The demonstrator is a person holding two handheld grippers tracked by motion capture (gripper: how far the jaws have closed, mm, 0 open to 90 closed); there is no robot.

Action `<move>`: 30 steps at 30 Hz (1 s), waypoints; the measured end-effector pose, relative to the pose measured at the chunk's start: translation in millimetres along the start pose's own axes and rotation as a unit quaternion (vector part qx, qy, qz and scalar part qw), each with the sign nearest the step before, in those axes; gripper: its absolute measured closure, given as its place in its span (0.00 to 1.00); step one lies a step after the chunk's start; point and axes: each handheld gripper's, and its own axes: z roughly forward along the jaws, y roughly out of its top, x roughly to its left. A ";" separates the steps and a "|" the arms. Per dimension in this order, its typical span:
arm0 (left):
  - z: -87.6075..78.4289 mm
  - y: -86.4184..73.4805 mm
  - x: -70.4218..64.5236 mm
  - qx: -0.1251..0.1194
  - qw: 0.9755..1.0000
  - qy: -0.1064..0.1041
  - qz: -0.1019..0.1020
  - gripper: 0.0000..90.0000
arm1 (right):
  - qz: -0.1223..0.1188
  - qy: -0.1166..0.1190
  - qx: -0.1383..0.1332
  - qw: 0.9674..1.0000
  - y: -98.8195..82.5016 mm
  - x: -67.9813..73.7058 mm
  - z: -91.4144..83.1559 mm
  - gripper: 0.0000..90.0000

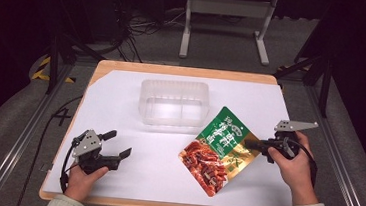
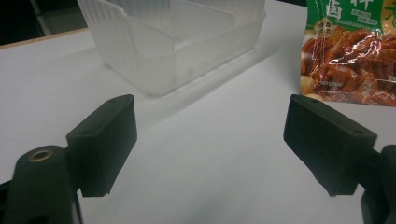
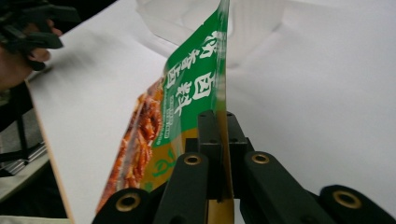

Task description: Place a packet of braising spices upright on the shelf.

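Green-and-gold snack pouch (image 1: 219, 150) is pinched at its gold right-hand edge by the right hand-held gripper (image 1: 261, 146), whose jaws are fully closed on the foil. In the right gripper view the pouch (image 3: 187, 107) stands on edge between the clamped jaws, tilted up off the white counter (image 1: 130, 163) on that side. Its lower left corner appears to lie at the counter's surface, right of centre, just in front of and beside the clear plastic bin (image 1: 173, 102). The left hand-held gripper (image 1: 114, 147) rests at the front left, well apart from the pouch, jaws spread wide with nothing between them.
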 end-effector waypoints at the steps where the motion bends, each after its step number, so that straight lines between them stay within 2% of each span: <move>1: 0.0 0.0 0.0 0.000 1.000 0.000 0.000 0.20 | -0.003 0.003 -0.002 1.000 1.7 2.6 -1.9 1.00; 8: 0.2 0.1 0.2 0.000 1.000 0.000 0.000 0.20 | -0.023 0.041 -0.022 0.999 13.9 24.1 -14.3 1.00; 10: 0.3 0.1 0.1 0.000 1.000 0.000 -0.001 0.20 | -0.031 0.045 -0.024 0.998 17.2 30.4 -16.4 1.00; 19: -0.1 -0.1 -0.1 -0.001 1.000 0.001 -0.003 0.20 | -0.053 0.098 -0.039 0.993 30.0 53.9 -22.2 1.00; 25: 0.0 0.0 -0.2 -0.001 1.000 0.001 -0.003 0.20 | -0.074 0.098 -0.039 0.992 38.6 65.0 -27.0 1.00; 30: 0.4 -0.1 0.3 0.001 1.000 0.000 -0.001 0.20 | -0.081 0.082 -0.041 0.992 44.5 64.8 -30.9 1.00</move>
